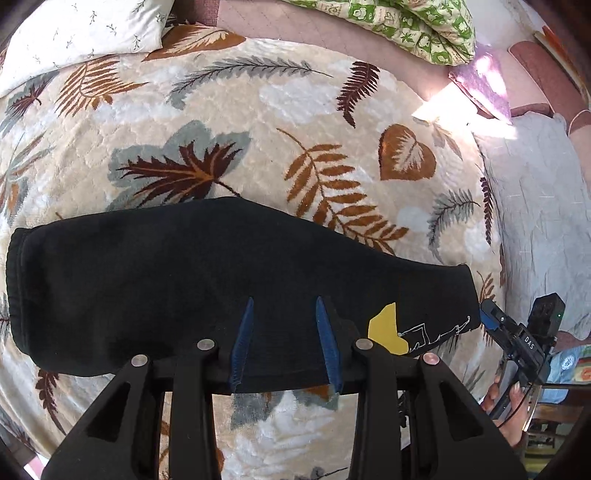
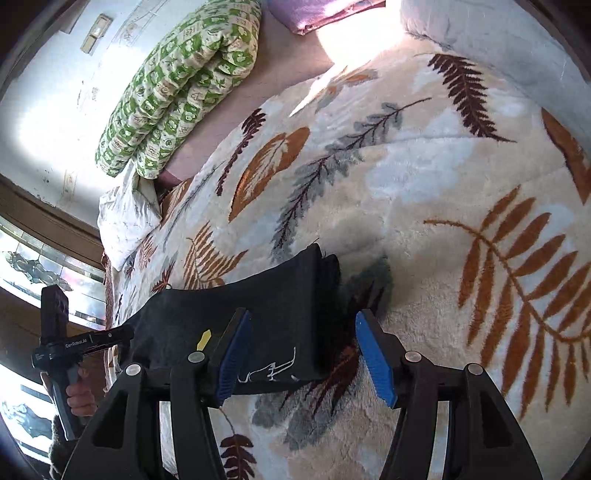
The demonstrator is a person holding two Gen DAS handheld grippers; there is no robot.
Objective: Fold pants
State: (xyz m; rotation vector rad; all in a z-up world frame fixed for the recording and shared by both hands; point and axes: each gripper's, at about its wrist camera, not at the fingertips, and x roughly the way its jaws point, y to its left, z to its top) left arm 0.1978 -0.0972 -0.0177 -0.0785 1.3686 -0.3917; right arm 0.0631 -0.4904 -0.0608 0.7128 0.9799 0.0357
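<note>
1. Left wrist view: black pants (image 1: pixel 184 291), folded into a long band, lie across a bed (image 1: pixel 495 74) covered by a cream plush blanket (image 1: pixel 280 110) printed with brown, orange and grey leaves. The left gripper (image 1: pixel 285 339) is over the near edge of the pants, jaws partly apart and holding nothing. A white sprigged pillow (image 1: pixel 85 33) sits at the far left corner, a green floral quilt (image 1: pixel 402 26) at the far edge. Sunlight falls at the far right.

2. Right wrist view: the right gripper (image 2: pixel 303 354) has wide jaws straddling the pants' end (image 2: pixel 280 306), gripping nothing. A white wall (image 2: pixel 48 110) stands beyond the quilt (image 2: pixel 181 85).
</note>
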